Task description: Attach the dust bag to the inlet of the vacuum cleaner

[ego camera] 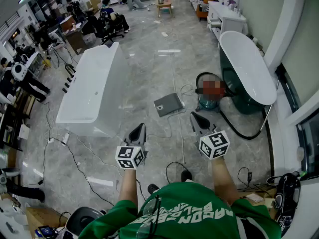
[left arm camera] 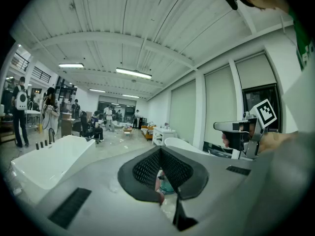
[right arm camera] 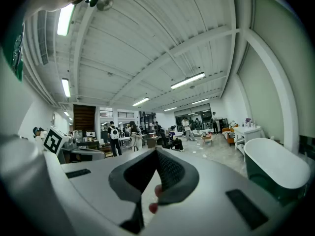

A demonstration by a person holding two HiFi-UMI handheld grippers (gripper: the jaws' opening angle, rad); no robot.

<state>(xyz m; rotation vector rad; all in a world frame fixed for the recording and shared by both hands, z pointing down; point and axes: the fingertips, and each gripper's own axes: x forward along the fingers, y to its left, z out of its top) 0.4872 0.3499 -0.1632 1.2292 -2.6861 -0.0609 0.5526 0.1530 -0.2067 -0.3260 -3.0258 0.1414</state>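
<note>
Two grippers are held out side by side in front of the person, both pointing roughly level over the floor (ego camera: pixel 149 68).

1. Left gripper (ego camera: pixel 141 127): its own view shows the jaws closed, pads meeting at the tips (left arm camera: pixel 160 149), with nothing between them.
2. Right gripper (ego camera: pixel 193 115): its own view shows the jaws fully closed (right arm camera: pixel 156 154), also empty.
3. Each gripper carries a marker cube (ego camera: pixel 130 156) at its rear, just ahead of the person's forearm.

Task items:

- The dust bag (ego camera: pixel 168 104), a flat grey rectangle, lies on the floor ahead of the grippers, between the two jaw tips as seen in the head view. Neither gripper touches it.
- The vacuum cleaner (ego camera: pixel 208 105), a teal canister, stands on the floor just right of the dust bag, near the floor's right edge. Its black hose (ego camera: pixel 239 128) loops from it across the floor.
- The dust bag is apart from the vacuum cleaner.

Surroundings: a white bathtub (ego camera: pixel 92 91) stands toward the floor's left side; a dark green bathtub (ego camera: pixel 246 73) stands just beyond the vacuum cleaner. Thin cables (ego camera: pixel 75 158) trail over the floor.
</note>
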